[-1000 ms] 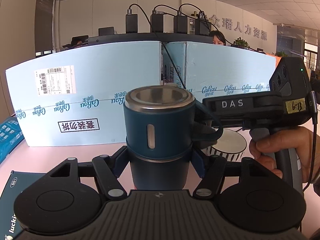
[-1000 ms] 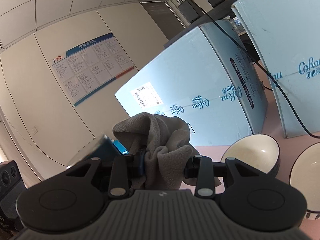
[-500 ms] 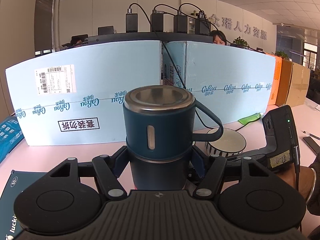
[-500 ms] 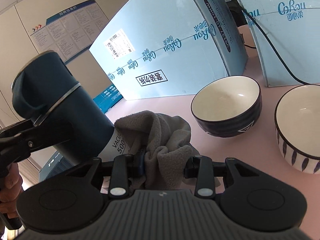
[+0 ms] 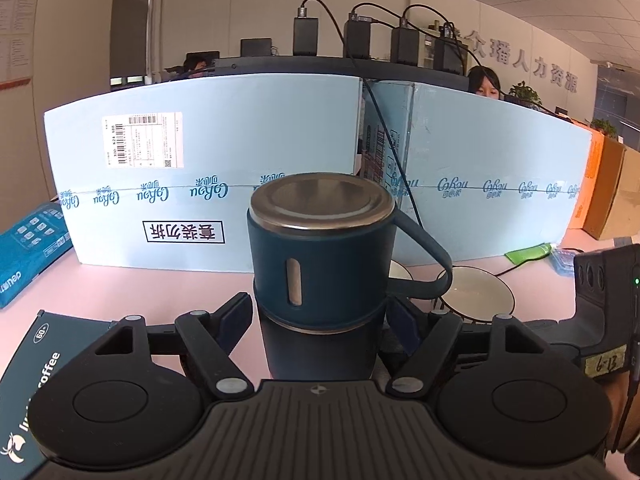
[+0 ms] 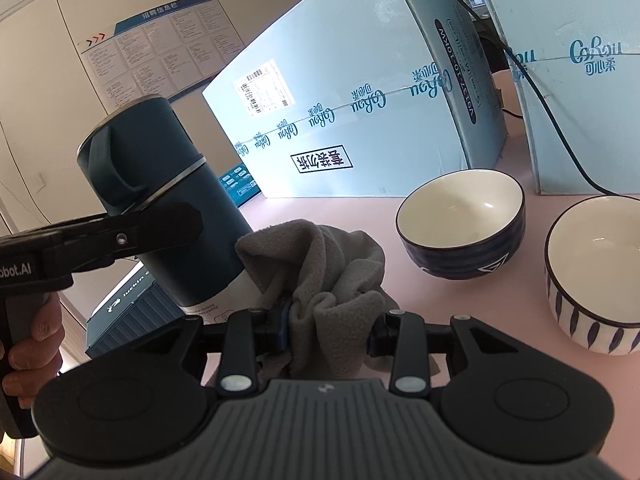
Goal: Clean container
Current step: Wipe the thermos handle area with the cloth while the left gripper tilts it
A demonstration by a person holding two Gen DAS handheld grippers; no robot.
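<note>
My left gripper (image 5: 320,320) is shut on a dark blue vacuum flask (image 5: 320,264) with a steel lid and a strap handle, held upright above the pink table. In the right wrist view the flask (image 6: 168,204) hangs tilted at the left, clamped by the left gripper's finger (image 6: 120,236). My right gripper (image 6: 326,328) is shut on a bunched grey cloth (image 6: 324,276). The cloth sits low beside the flask's lower right side, touching or nearly touching its pale base.
Two white-lined bowls stand on the table, a dark blue one (image 6: 464,224) and a striped one (image 6: 596,276). Large light blue cartons (image 5: 208,184) wall the back. A dark coffee box (image 5: 36,364) lies at the left, and a cable (image 6: 552,108) runs down.
The right gripper with the cloth has dropped from beside the flask's top to low beside its base. The left gripper has kept the flask, shifting slightly.
</note>
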